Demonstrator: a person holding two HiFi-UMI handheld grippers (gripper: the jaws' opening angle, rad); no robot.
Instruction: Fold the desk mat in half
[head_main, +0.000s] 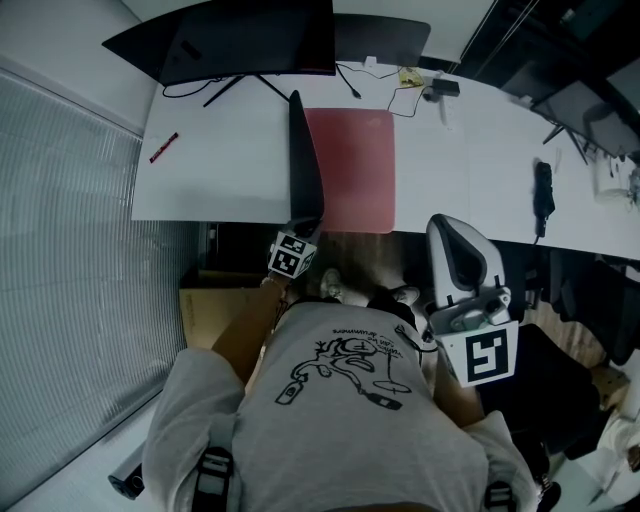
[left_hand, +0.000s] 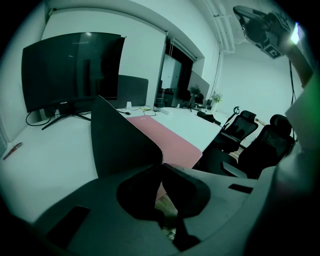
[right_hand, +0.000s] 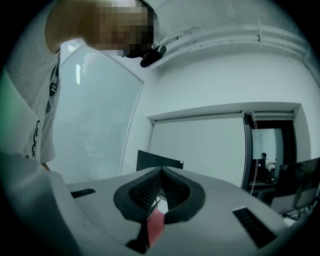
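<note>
The left gripper (head_main: 303, 228) was clamped shut on the near edge of the mat (head_main: 350, 165), and that grip explained the mat's shape: its left part stood nearly upright on edge, dark underside showing, while the pink right part lay flat on the desk (head_main: 220, 170). Holding the edge that high looked meant to let the raised part tip over onto the flat one, so the fold seemed about midway. The right gripper (head_main: 447, 225) hung back level near the person's chest, well apart from the mat, its jaws closed on nothing; it probably had no share in this step. The desk was long, white and smooth, with a monitor (head_main: 250, 40) at the back, a red pen (head_main: 163, 147) to the left and cables (head_main: 400, 85) behind the mat. Office chairs (left_hand: 270, 140) stood beyond the desk's far end.
</note>
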